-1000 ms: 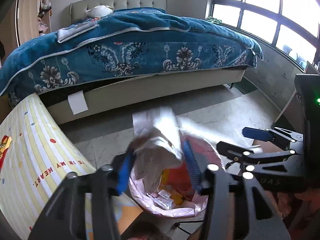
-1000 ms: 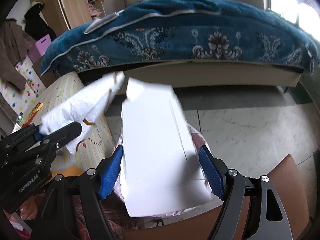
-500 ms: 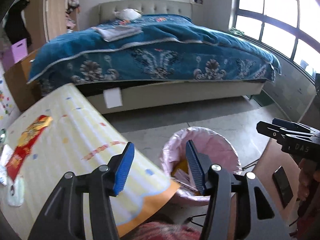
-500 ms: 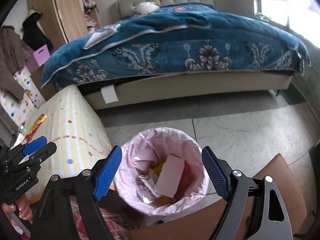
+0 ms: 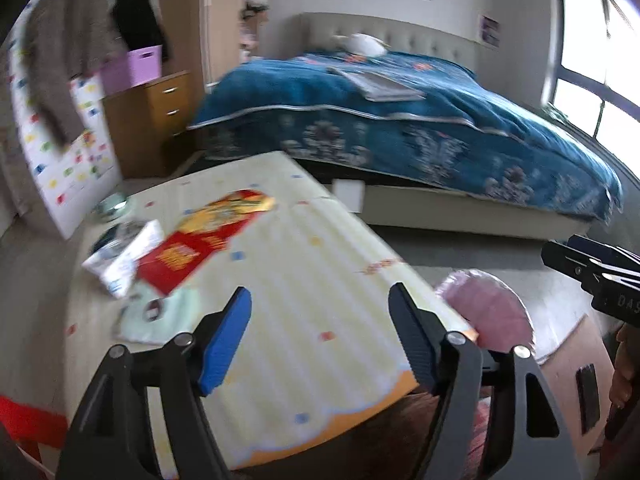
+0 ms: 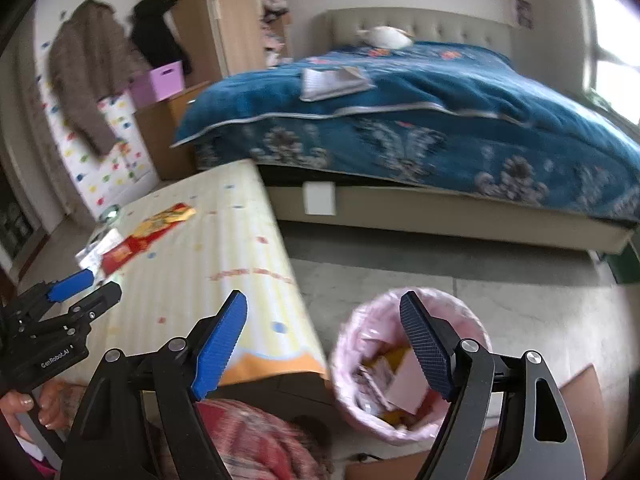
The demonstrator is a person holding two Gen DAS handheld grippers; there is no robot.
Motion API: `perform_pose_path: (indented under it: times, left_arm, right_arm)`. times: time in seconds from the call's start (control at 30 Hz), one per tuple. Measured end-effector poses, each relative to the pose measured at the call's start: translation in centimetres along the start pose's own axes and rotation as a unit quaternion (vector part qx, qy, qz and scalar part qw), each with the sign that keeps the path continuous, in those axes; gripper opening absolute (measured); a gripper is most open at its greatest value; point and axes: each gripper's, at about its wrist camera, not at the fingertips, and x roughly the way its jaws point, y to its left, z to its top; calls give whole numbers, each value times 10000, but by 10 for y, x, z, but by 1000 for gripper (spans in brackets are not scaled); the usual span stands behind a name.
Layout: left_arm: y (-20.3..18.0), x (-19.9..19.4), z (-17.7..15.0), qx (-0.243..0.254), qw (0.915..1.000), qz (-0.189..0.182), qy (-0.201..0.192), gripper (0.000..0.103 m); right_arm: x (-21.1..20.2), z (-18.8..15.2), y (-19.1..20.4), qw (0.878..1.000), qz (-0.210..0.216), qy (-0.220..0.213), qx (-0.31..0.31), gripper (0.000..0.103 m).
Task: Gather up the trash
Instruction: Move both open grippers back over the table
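A red and yellow packet (image 5: pixel 208 236) lies flat near the far left corner of the striped table (image 5: pixel 320 280), its long axis running diagonally toward the far edge. It sits beyond the left gripper (image 5: pixel 320 340), whose empty jaws are opening. The right gripper (image 6: pixel 328 344) hangs released over the pink-lined trash bin (image 6: pixel 360 360).

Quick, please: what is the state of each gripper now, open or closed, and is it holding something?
Left gripper: jaws opening, nothing between them, above the yellow striped table cover.
Right gripper: open, empty, by the pink-lined trash bin.
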Motion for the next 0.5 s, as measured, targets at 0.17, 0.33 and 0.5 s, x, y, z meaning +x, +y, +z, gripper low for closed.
perform_pose_path:
  times: [0.17,0.33,0.5]
  left_arm:
    - [55,-13,-7,-292,9983,504,-71,76]
    - [107,-21,-12,-519,9942,932,-95,81]
    - [153,-25,-21,-772,9894,1229,-82,82]
  right_arm:
    - [15,15,58,9983,305,111,-479,78]
    - [27,21,103,9951,517,152,-830,78]
    - [48,25,156,9886,762,290,-1264,78]
